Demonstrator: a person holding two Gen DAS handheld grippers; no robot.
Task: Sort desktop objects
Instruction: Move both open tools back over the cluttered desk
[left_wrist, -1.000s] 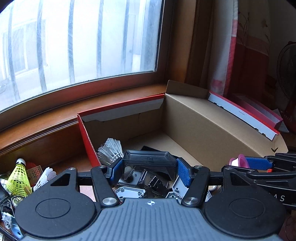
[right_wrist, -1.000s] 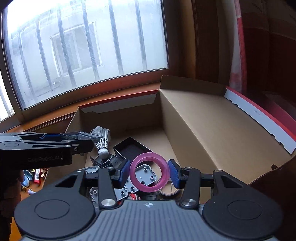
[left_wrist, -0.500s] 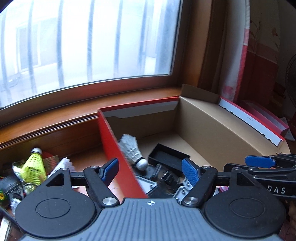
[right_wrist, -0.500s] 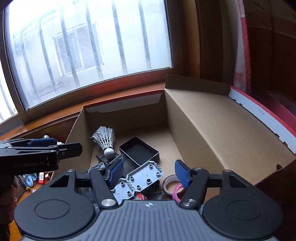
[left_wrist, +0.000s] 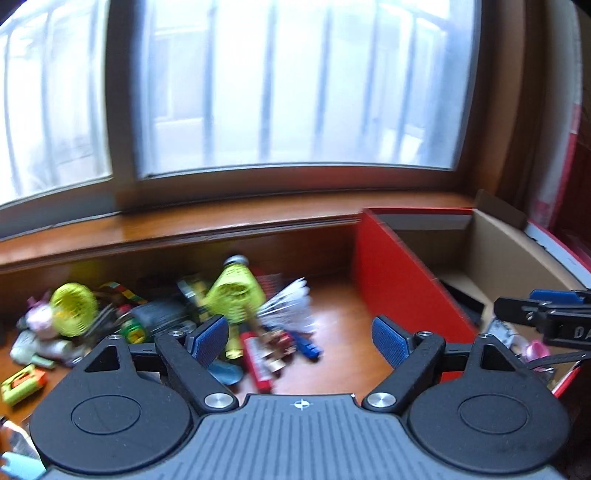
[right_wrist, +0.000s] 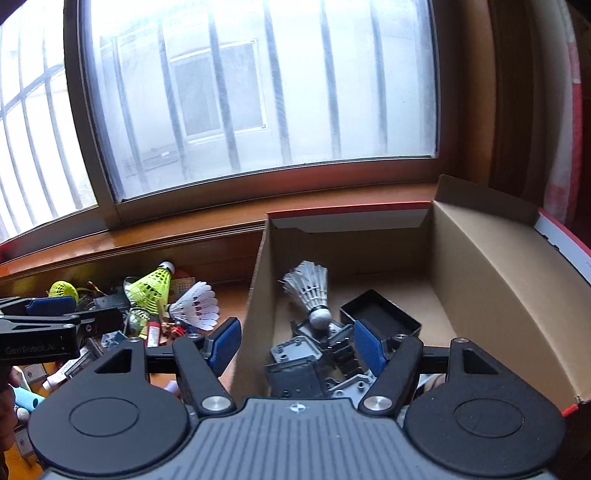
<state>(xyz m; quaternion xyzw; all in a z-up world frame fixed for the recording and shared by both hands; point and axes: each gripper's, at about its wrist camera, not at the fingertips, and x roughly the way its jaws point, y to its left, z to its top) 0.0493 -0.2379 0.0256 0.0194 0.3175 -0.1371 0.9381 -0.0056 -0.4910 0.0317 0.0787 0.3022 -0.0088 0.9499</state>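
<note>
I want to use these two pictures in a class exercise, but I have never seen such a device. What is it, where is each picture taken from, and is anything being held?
A person holds hand-operated tongs in each hand, each carrying a camera looking along its blue pads. One picture is from the left tongs, the other from the right tongs. Both are opening with nothing between the pads. On the wooden desk lies a blurred heap including a yellow shuttlecock. The cardboard box already contains a white shuttlecock, a black tray and grey parts.
</note>
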